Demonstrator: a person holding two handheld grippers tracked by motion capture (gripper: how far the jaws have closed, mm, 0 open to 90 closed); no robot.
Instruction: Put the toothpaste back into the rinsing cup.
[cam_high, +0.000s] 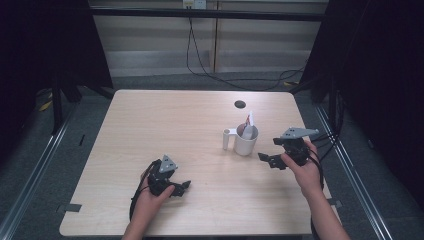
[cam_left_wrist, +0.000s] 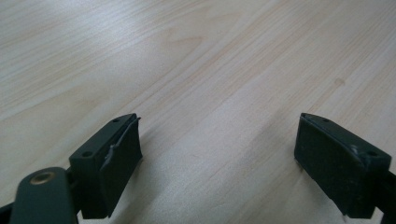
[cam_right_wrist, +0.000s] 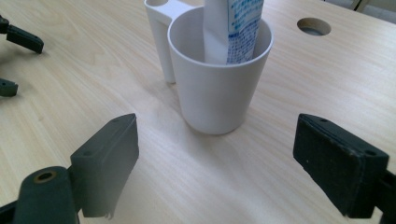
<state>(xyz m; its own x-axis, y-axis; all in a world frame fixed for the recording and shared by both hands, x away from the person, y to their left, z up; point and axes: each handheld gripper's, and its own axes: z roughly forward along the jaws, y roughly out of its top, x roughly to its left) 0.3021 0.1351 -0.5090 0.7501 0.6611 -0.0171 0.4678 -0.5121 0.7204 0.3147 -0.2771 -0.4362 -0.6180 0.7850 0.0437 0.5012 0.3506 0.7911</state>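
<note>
The left hand (cam_high: 150, 197) comes in from the near edge, left of centre, forearm angled slightly rightward. It holds the left gripper (cam_high: 186, 187) low, its grey plate on top and its jaws pointing right. In the left gripper view (cam_left_wrist: 217, 154) the two black jaws stand wide apart with nothing between them.

The right hand (cam_high: 305, 167) enters from the near right, forearm slanting up and left. It holds the right gripper (cam_high: 267, 160) a little farther from the near edge than the left one, its grey plate on the far side, jaws pointing left. In the right gripper view (cam_right_wrist: 215, 158) the jaws are spread wide and grip nothing. The two grippers are well apart.
</note>
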